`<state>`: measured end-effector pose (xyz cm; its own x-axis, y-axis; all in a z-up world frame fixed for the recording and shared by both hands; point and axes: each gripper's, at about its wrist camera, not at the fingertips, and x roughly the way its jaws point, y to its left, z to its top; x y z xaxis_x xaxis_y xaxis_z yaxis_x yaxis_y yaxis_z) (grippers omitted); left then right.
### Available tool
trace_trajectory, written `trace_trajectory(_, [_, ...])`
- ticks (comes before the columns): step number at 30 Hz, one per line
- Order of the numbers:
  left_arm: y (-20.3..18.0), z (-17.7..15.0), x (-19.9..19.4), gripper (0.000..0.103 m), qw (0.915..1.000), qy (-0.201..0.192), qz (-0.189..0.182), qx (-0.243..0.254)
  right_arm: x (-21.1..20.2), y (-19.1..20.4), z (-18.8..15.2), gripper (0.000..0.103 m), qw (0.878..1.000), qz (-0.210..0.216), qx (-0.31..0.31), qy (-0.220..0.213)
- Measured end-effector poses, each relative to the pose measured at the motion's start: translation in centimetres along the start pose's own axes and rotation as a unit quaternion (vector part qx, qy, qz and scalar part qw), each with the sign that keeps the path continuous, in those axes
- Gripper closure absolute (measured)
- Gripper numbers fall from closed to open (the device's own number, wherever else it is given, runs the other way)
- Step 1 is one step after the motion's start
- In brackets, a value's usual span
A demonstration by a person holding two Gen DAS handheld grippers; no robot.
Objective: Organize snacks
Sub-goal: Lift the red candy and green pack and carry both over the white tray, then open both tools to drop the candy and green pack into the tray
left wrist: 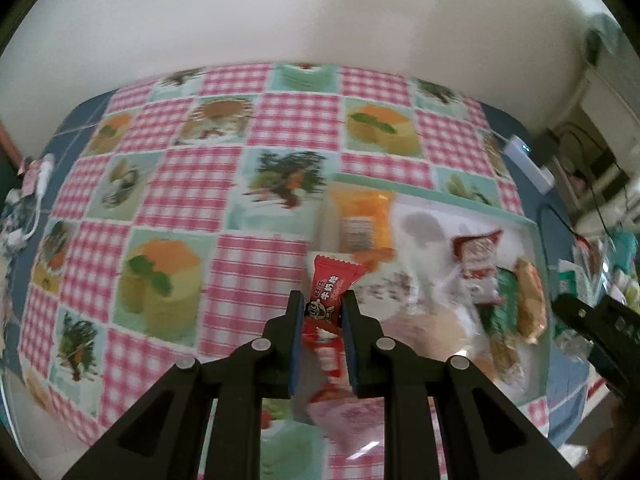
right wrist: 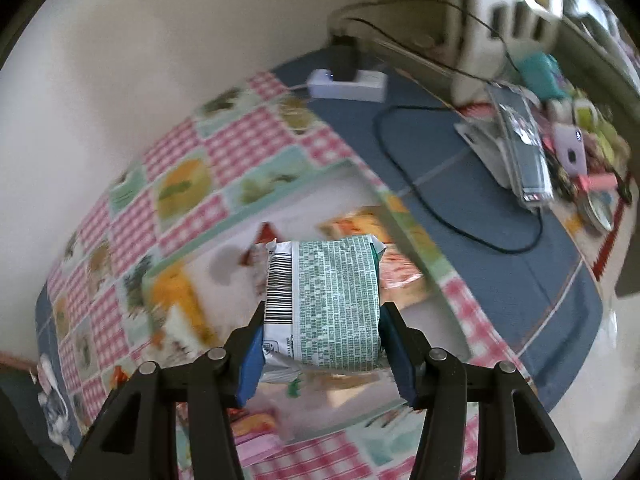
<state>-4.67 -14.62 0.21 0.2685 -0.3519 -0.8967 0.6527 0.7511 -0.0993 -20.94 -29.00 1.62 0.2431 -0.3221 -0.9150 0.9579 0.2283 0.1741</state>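
Gripping red candy (left wrist: 325,292) with Chinese characters, barcoded green packet (right wrist: 324,300)

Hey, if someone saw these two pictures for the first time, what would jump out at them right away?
First, the red candy wrapper pinched in the left gripper, front and centre of the left wrist view. Next, the green-and-white snack packet with its barcode, clamped in the right gripper above the mint-rimmed tray. Behind both spreads the loud pink-check tablecloth with cake pictures.

Tray snacks (left wrist: 496,292) motion-blurred, unidentifiable
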Motion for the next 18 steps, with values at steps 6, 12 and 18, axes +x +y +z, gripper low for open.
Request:
trace_trajectory(6, [-3.2, -0.6, 0.5, 0.084, 0.9986, 0.001, -0.018, 0.049, 1.3, -1.2, 0.0, 0.046, 1.0, 0.0, 0.015, 0.016])
trace_trajectory(12, [-3.3, -0.8, 1.3, 0.054, 0.9983, 0.026, -0.034, 0.04, 2.1, 0.1, -0.7, 0.046, 0.999, 0.011, -0.003, 0.031])
trace_trajectory(18, [-2.0, -0.6, 1.4, 0.037, 0.9995, 0.026, -0.015, 0.01, 2.2, 0.8, -0.9, 0.045, 0.999, 0.013, -0.017, 0.032])
